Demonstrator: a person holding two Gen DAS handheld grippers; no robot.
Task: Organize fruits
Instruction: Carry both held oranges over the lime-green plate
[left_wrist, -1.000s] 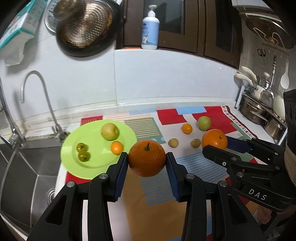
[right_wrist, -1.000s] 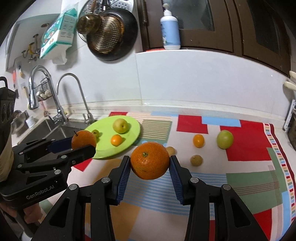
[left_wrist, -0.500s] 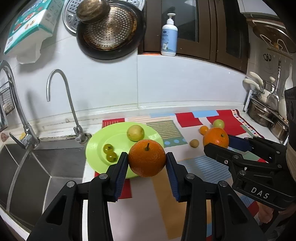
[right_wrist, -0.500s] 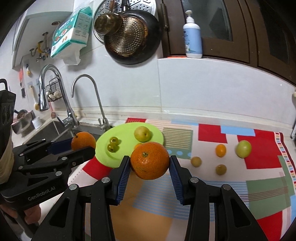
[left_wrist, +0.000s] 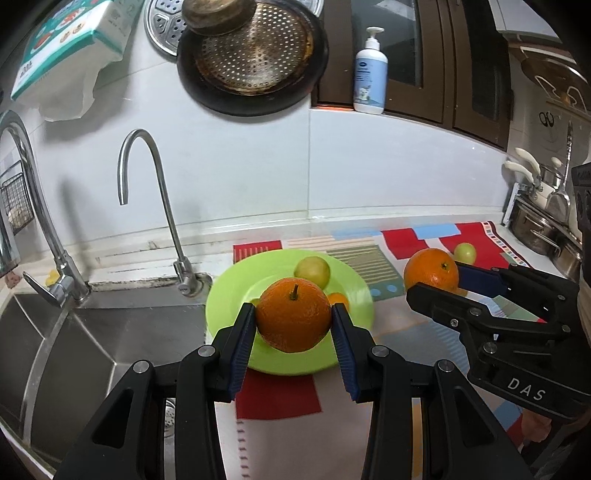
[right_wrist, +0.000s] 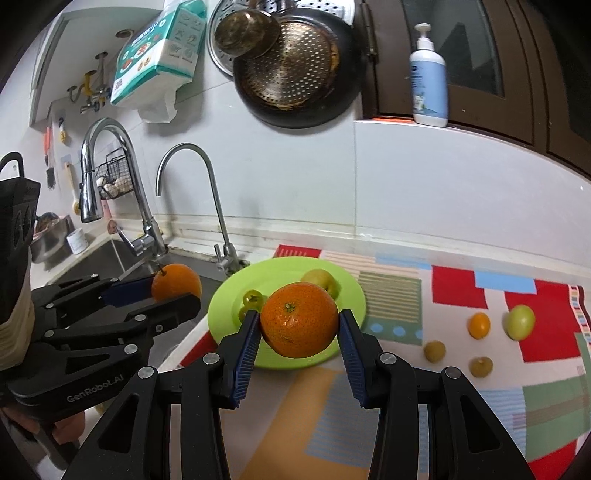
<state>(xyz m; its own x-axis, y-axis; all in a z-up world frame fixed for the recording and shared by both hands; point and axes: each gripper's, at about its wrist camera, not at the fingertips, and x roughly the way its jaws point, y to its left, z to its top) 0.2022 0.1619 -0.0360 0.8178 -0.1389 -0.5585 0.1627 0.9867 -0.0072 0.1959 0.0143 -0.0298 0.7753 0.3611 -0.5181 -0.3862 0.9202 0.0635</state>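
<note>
A white-tiled kitchen wall (right_wrist: 295, 184) hung with pans (right_wrist: 295, 70) rises behind a steel sink (left_wrist: 92, 350), curved faucet (left_wrist: 155, 206) and dark wood cabinets (left_wrist: 424, 55).

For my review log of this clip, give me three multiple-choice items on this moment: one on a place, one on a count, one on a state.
1. Where does the green plate lie?
A. in the sink
B. on the patterned mat beside the sink
C. on the window ledge

2. How many fruits lie loose on the mat to the right of the plate in the right wrist view?
A. two
B. four
C. six

3. What is the state of the left hand-held gripper?
A. shut on an orange
B. open and empty
C. shut on a bottle

Answers:
1 B, the plate rests on the mat's left end by the basin.
2 B, four small fruits lie there.
3 A, its blue pads press the left orange.
</note>
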